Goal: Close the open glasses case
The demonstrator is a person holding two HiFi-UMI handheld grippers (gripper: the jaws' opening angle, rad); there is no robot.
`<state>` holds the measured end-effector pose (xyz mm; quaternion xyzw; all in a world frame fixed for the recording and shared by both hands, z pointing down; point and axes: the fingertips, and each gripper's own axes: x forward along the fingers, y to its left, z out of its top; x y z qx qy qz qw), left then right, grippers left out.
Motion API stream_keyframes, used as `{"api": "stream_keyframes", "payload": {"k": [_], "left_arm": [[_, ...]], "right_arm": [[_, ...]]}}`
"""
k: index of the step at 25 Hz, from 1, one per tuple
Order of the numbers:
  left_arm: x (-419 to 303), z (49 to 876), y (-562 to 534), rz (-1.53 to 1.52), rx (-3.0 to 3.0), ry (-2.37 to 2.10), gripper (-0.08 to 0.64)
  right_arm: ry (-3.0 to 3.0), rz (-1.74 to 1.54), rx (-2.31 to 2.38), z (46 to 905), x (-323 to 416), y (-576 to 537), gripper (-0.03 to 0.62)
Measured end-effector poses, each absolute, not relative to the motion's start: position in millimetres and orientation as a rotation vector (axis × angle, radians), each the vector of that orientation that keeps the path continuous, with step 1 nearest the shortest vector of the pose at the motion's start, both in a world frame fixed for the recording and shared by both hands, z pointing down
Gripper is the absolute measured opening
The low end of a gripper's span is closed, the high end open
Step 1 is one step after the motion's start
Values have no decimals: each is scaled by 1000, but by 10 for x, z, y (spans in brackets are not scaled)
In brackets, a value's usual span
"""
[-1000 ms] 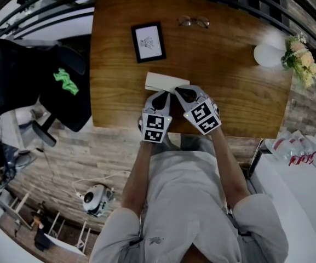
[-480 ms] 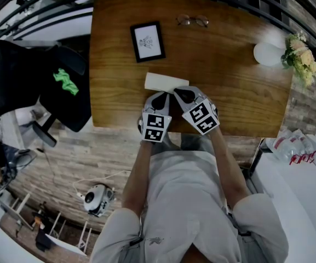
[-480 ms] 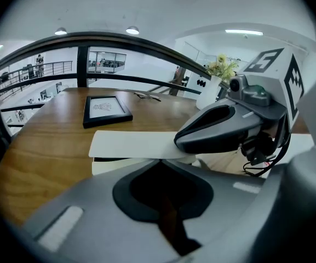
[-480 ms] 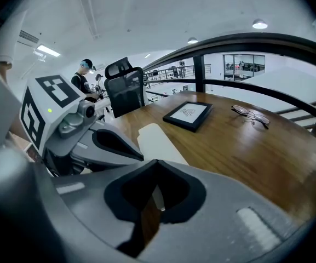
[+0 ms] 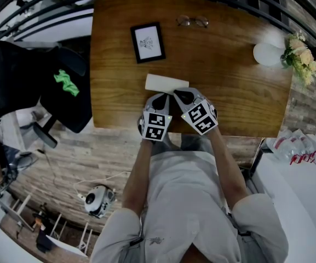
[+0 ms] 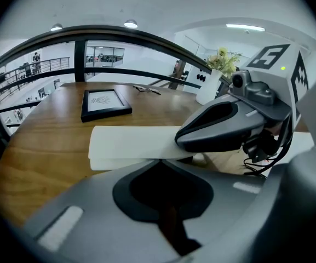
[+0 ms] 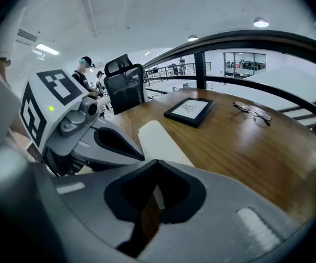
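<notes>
At the left side of the bench [image 5: 111, 70] only the picture frame [image 5: 148, 41] stands, well apart from our work, so we need not guard that side.

Toward the near edge, in the middle, lies the white glasses case [image 5: 166, 83], flat on the wood and just ahead of both claws. Seen from the left gripper view it shows as two layers, lid over base, with a thin seam at its left end. We judge the lid to be nearly down but not yet shut tight.

Our left claw [image 5: 161, 95] is clenched on nothing, its tips meeting at the case's near long edge. Our right claw [image 5: 176, 91], just beside it, is likewise clenched and empty, with its tips over the right half of the case. We cannot tell whether either one presses on the lid or only rests above it.

To close it well, we should push straight down with the closed tips. The two claws should be spread along the lid's length so that it comes down evenly. Any sideways push could send the case skidding over the smooth wood. We cannot see which edge carries the hinge, so we watch that left-end seam and keep pressing until it is gone.

Farther right, the glasses [image 5: 193, 21] lie at the far edge. The vase [image 5: 267, 53] and flowers [image 5: 303, 59] stand at the right end, all clear of us.
</notes>
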<state>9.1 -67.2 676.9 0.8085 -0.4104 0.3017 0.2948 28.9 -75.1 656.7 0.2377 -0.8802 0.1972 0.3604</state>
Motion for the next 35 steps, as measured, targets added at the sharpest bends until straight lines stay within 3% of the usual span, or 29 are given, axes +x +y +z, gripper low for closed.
{"api": "stream_keyframes", "payload": {"k": [13,35], "left_arm": [[2,6662,-700,787,2187,-1098,20],[-388,5195,-1086,501,2564,-1174,20]], "right_arm": [[-2261,494,661,6511,333,-749,3],[-2400,368,1170,5241,586,-944,2]]}}
